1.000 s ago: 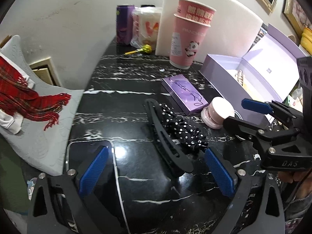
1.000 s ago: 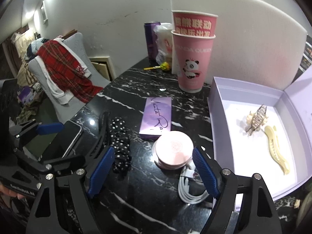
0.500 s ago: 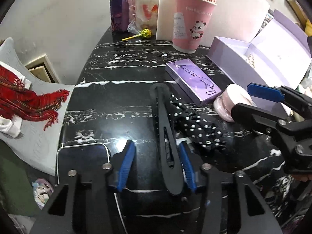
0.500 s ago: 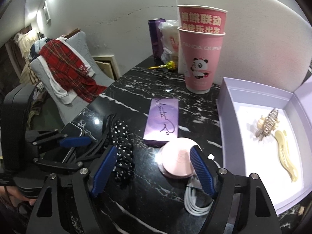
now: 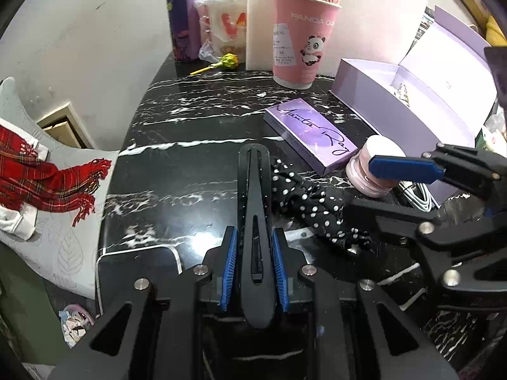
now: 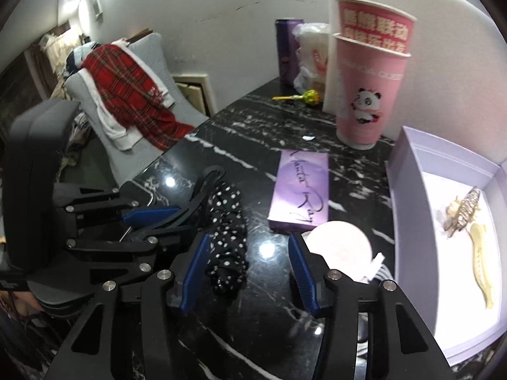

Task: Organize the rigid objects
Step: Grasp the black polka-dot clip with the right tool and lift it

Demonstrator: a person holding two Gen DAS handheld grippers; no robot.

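Observation:
My left gripper (image 5: 253, 266) is shut on the near end of a long black hair clip (image 5: 253, 209), which points away across the black marble table (image 5: 190, 164). The clip's polka-dot bow (image 5: 313, 209) trails to its right. My right gripper (image 6: 248, 272) hovers low over the table with its jaws closing. The bow's end (image 6: 226, 253) lies just inside its left pad, untouched. A round pink jar (image 6: 339, 243) sits just outside its right pad. Beyond the jar lies a purple palette box (image 6: 301, 196). In the left wrist view the right gripper (image 5: 361, 186) reaches in from the right.
An open lilac box (image 6: 408, 205) at the right holds a rhinestone clip (image 6: 464, 210) and a cream clip (image 6: 481, 262). A white cable (image 6: 377, 272) lies by the jar. A phone (image 5: 136, 269) rests at the near left edge. Stacked pink cups (image 5: 304, 31) stand at the back.
My left jaws have closed from wide open onto the black hair clip. My right jaws have narrowed, and that gripper has shifted left toward the polka-dot bow.

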